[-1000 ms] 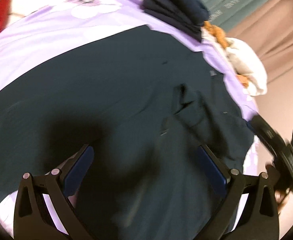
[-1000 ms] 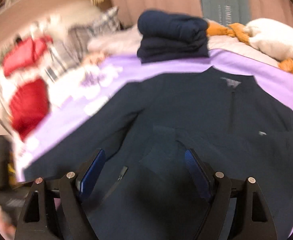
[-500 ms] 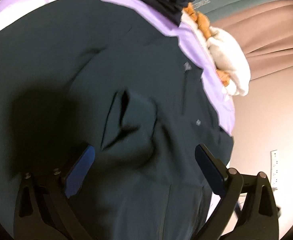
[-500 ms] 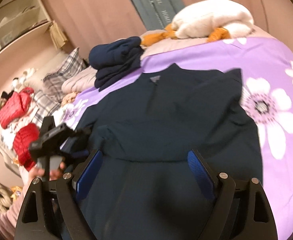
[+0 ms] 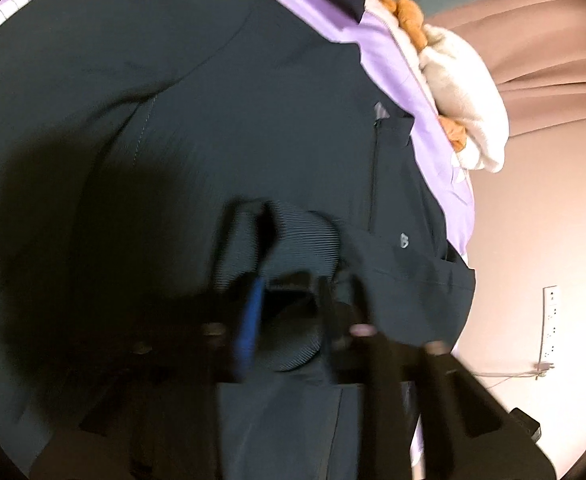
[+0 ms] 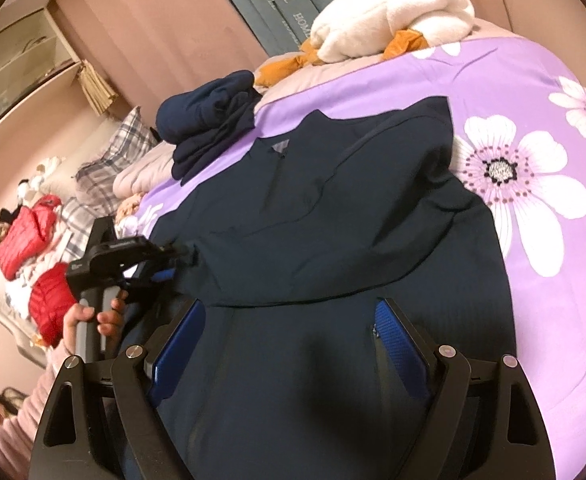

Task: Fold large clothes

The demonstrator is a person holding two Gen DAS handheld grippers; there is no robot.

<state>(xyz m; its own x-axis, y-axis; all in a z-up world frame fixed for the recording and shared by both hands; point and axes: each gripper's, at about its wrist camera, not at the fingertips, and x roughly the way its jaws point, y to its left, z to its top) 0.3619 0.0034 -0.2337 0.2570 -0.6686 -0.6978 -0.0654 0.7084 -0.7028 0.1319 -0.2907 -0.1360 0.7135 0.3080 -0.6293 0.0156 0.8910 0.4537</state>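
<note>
My left hand-held gripper (image 5: 289, 312) just went from wide open to pinched on the sleeve cuff (image 5: 293, 240) of the dark jacket (image 6: 333, 220), spread on the bed (image 6: 533, 100). Right hand-held gripper (image 6: 289, 348) hovers open over it. Sleeve fold can start, I reckon.

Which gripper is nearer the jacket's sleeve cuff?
Left. The left gripper has its fingers closed around the ribbed sleeve cuff, though the view is blurred. The right gripper is open over the jacket body, away from the cuff.
</note>
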